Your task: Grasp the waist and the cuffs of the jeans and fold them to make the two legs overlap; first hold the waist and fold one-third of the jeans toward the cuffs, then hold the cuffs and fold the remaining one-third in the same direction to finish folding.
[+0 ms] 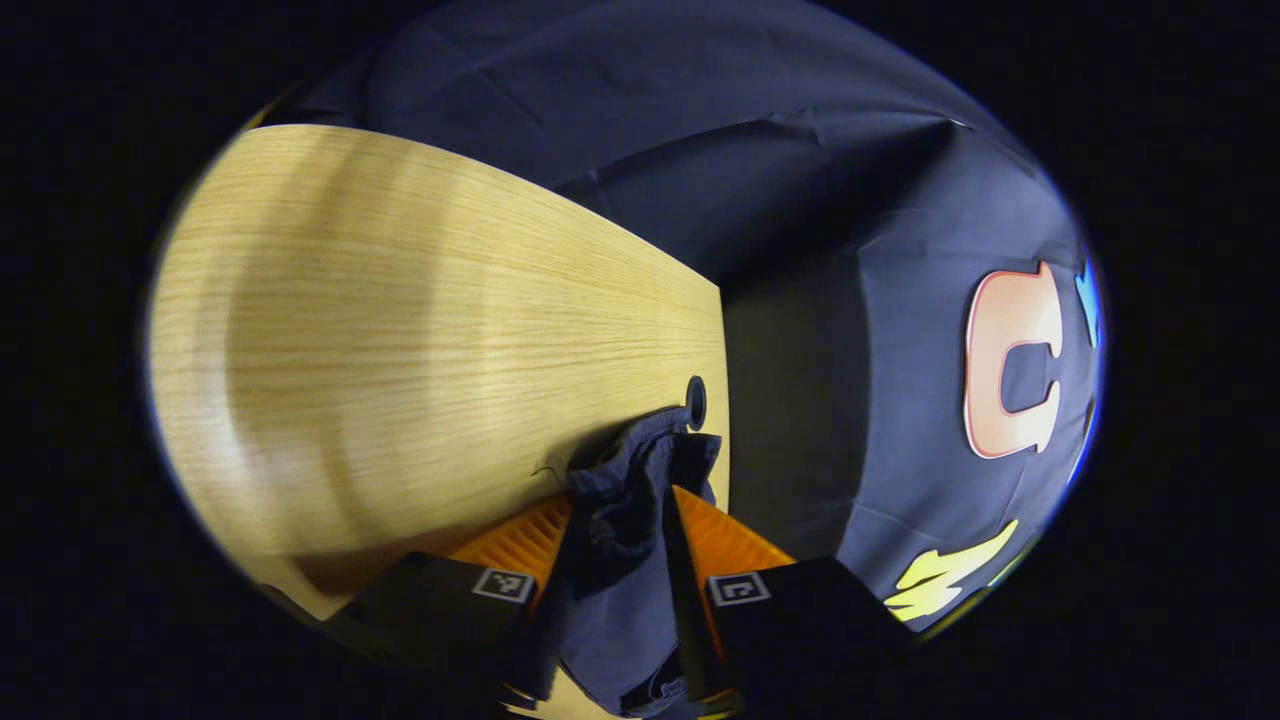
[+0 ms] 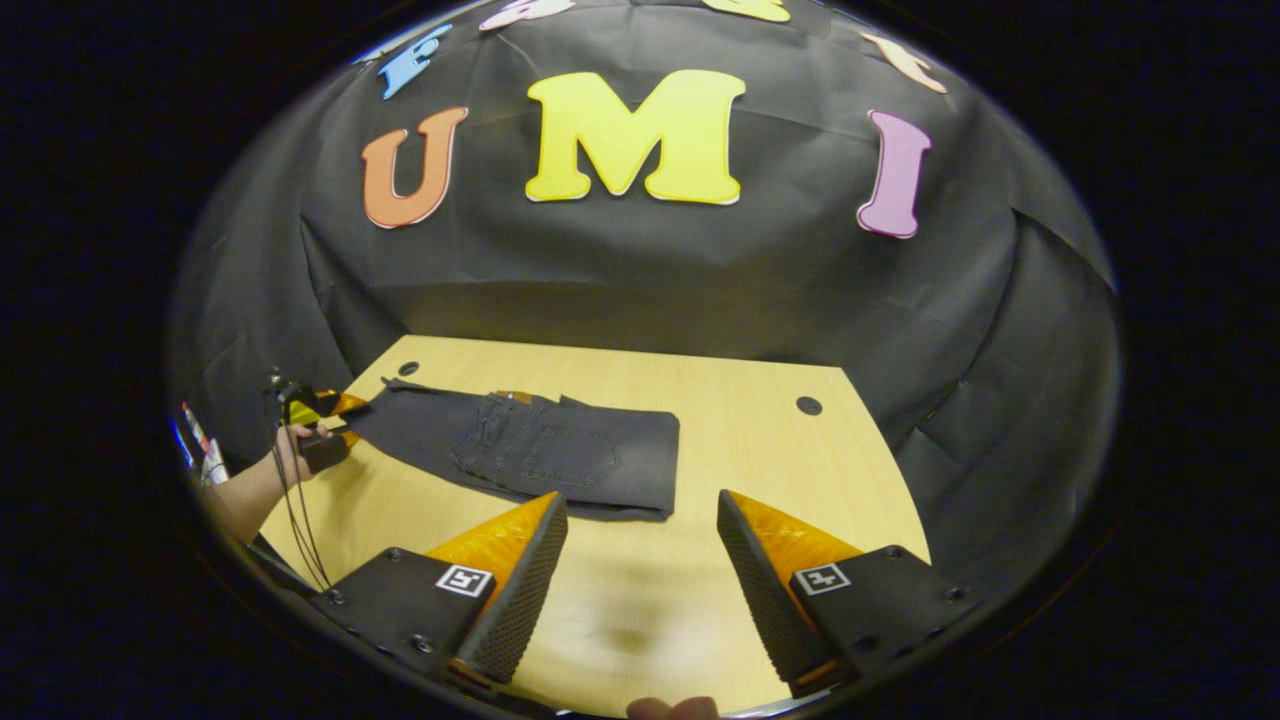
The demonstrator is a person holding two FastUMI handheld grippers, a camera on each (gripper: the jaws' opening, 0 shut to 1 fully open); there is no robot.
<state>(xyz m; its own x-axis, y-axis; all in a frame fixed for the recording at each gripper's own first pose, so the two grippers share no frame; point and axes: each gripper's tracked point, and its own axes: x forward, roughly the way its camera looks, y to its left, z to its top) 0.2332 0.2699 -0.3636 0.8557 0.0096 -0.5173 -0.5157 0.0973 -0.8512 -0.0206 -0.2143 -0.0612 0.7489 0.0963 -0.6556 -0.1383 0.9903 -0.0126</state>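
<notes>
The dark jeans [image 2: 530, 450] lie on the wooden table [image 2: 760, 450], legs overlapped, a back pocket facing up and a folded edge at their right end. Their cuff end reaches the table's left edge, where my left gripper [image 2: 335, 420], held by a hand [image 2: 290, 450], grips it. In the left gripper view the cuff fabric [image 1: 615, 600] is bunched between the fingers of my left gripper [image 1: 622, 495], which is shut on it. My right gripper [image 2: 640, 505] hovers open over bare table in front of the jeans, a short way from the folded edge.
A round cable hole [image 2: 808, 405] sits in the table's far right part, another [image 2: 408, 368] at the far left corner. In the left gripper view a cable hole [image 1: 696, 402] lies just past the cuffs by the table edge [image 1: 722, 400]. Black cloth walls surround the table.
</notes>
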